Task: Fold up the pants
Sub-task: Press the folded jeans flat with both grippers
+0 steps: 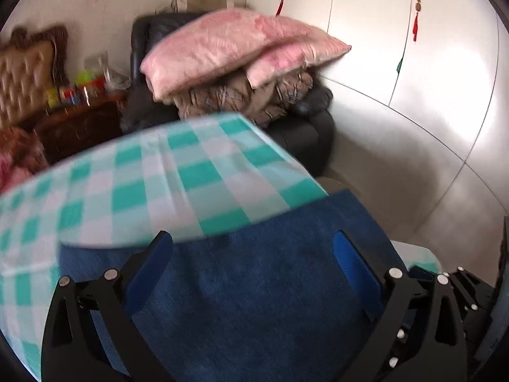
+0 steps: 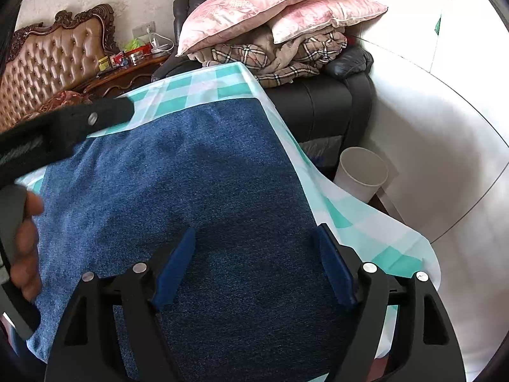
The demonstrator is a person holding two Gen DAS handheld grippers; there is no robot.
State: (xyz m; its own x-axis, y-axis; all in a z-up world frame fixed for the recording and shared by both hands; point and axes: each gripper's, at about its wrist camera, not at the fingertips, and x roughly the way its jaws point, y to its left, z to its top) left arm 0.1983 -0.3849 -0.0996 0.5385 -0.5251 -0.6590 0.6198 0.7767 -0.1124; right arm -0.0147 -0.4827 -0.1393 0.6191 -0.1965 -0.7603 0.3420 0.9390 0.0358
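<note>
Right gripper (image 2: 253, 254): jaws spread wide, holding nothing, poised over the pants.
Left gripper (image 1: 253, 254): jaws also apart, empty, above the same fabric; this view is blurred.
Pants (image 2: 178, 191): blue denim, spread flat on the checked cloth (image 2: 206, 86), filling the span between both pairs of fingers.
White bin (image 2: 362, 172): on the floor beside the cloth's edge; contents hidden.
Armchair (image 2: 321, 105): holds pink pillows (image 2: 254, 6) stacked on a plaid blanket (image 2: 286, 54).

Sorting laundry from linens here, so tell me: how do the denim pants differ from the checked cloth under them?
The pants are solid dark blue denim; the checked cloth is teal and white squares. The pants lie on top as a compact rectangle; the checked cloth spreads wider and drapes over the table's edge. Both lie flat and fairly smooth.
</note>
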